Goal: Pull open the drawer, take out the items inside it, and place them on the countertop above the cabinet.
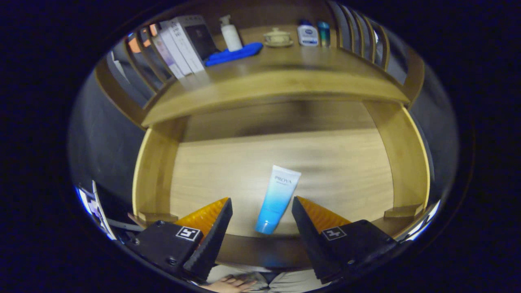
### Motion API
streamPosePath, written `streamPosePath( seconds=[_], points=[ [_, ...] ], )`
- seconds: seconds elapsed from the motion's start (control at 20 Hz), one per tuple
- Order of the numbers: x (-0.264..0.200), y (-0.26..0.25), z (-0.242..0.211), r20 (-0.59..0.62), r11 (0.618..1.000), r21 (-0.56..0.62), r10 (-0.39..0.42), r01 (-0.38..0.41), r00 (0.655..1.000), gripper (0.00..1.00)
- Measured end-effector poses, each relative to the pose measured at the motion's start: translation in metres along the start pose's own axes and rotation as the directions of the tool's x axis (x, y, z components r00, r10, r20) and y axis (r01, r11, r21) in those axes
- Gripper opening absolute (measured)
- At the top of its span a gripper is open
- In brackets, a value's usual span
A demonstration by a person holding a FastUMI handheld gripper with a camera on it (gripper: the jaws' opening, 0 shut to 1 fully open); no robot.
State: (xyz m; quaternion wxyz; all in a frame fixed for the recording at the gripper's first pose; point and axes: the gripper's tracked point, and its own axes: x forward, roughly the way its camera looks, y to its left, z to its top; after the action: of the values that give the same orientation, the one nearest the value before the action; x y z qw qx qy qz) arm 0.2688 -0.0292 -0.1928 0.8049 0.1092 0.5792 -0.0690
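Your hand-held gripper (261,207) hangs spread wide over the pulled-out drawer (203,171), its fingers either side of the blue tube (277,199), untouched.

White boxes (183,44) upper left, blue flat case (234,54), white pump bottle (230,33), small lidded dish (277,38), two small bottles (312,33) top centre.

Drawer (358,171) pulled open, one blue-white tube (276,199) lying on its floor. Tool (261,205) spread wide, fingers (211,228) either side of tube, not touching. Table (285,77) above carries boxes (183,44), blue pouch (234,54), pump bottle (230,34), small jars (307,34).
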Motion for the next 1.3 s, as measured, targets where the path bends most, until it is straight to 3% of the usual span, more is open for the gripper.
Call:
streamPosePath(
  seconds=[0.45,0.6,0.65,0.85,1.05,1.3],
  points=[
    [0.038,-0.006,-0.011,-0.19,0.994,0.033,-0.093,0.101,0.977,0.88],
    [0.042,-0.011,-0.008,-0.176,0.991,0.001,-0.132,0.134,0.976,0.75],
    [0.045,-0.015,-0.007,-0.169,0.989,-0.005,-0.148,0.149,0.975,0.66],
    [0.047,-0.013,-0.004,-0.136,0.99,0.017,-0.136,0.14,0.981,0.52],
    [0.041,-0.014,-0.001,-0.085,0.994,0.012,-0.111,0.113,0.99,0.44],
    [0.014,-0.006,0.005,-0.036,0.995,-0.035,-0.09,0.089,0.995,0.43]
  ],
)
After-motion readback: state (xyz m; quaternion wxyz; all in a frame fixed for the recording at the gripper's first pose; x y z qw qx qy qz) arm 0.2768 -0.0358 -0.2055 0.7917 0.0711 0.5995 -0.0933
